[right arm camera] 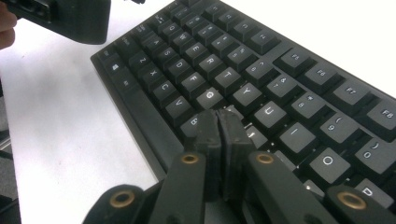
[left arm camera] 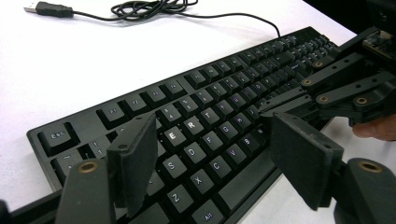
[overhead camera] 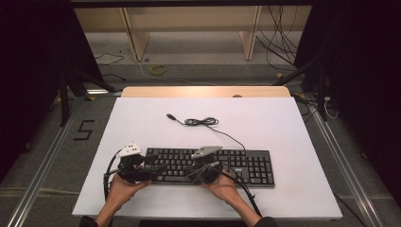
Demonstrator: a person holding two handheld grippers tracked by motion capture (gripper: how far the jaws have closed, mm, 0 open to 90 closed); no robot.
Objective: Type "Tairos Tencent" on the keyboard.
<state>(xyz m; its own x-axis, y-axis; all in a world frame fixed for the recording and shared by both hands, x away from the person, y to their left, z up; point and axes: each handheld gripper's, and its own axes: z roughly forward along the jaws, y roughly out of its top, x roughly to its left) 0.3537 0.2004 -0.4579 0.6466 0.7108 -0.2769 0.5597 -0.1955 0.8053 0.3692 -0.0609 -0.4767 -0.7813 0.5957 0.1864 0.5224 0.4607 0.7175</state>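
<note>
Fingers (right arm camera: 219, 135) of the right gripper (overhead camera: 206, 169) clenched tight, nothing between, tips down on the middle letter keys. Left gripper (overhead camera: 131, 166) spread wide over the left-hand keys, grasping nothing. Black keyboard (overhead camera: 246, 165) lying along the table's (overhead camera: 283, 123) near edge.

Matt black plastic keyboard (overhead camera: 208, 165)

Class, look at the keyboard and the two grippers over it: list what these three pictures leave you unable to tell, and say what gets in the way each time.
- Right gripper view: which key the right gripper tips meet on the keyboard, if any; its shut jaws cover that spot.
- Left gripper view: keys near Q, W and A, hidden behind the open left gripper.
- High view: key legends, too small.
- Right gripper view: the keyboard's number-pad end, cut off by the frame edge.
- High view: USB cable plug detail, too small.
</note>
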